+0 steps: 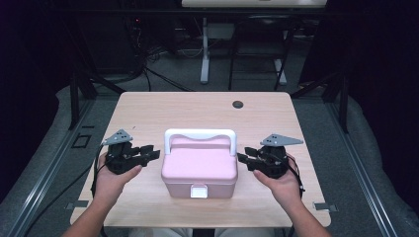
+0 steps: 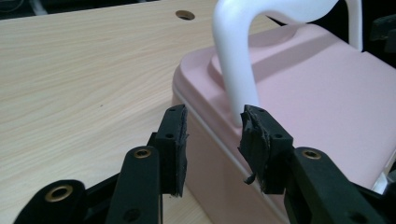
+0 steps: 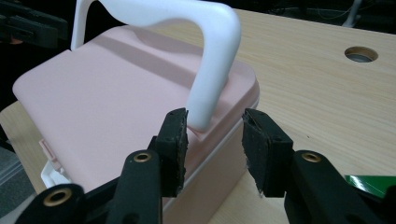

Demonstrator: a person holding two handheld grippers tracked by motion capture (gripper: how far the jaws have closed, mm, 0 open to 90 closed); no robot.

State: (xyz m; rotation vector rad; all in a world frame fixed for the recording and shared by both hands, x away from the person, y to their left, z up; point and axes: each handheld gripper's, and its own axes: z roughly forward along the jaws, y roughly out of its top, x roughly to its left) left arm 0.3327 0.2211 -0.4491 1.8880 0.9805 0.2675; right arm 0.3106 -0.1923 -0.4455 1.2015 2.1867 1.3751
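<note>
A pink lidded box [image 1: 200, 165] sits on the wooden table [image 1: 148, 108] near its front edge, with its white handle [image 1: 200, 134] standing upright and a white latch [image 1: 199, 191] on the front. My left gripper [image 1: 154, 153] hovers just off the box's left end, jaws open and empty. In the left gripper view, my gripper [image 2: 215, 140] points at the box [image 2: 317, 102] where the handle [image 2: 233, 60] meets the lid. My right gripper [image 1: 242, 159] mirrors it at the right end, open and empty. In the right gripper view, my gripper [image 3: 215, 140] faces the handle [image 3: 210, 70] and the box [image 3: 107, 93].
A round cable hole [image 1: 238, 104] lies at the table's far side, behind the box. A green object [image 3: 369, 184] peeks in at the lower right of the right gripper view. Desk legs and cables stand on the floor beyond the table.
</note>
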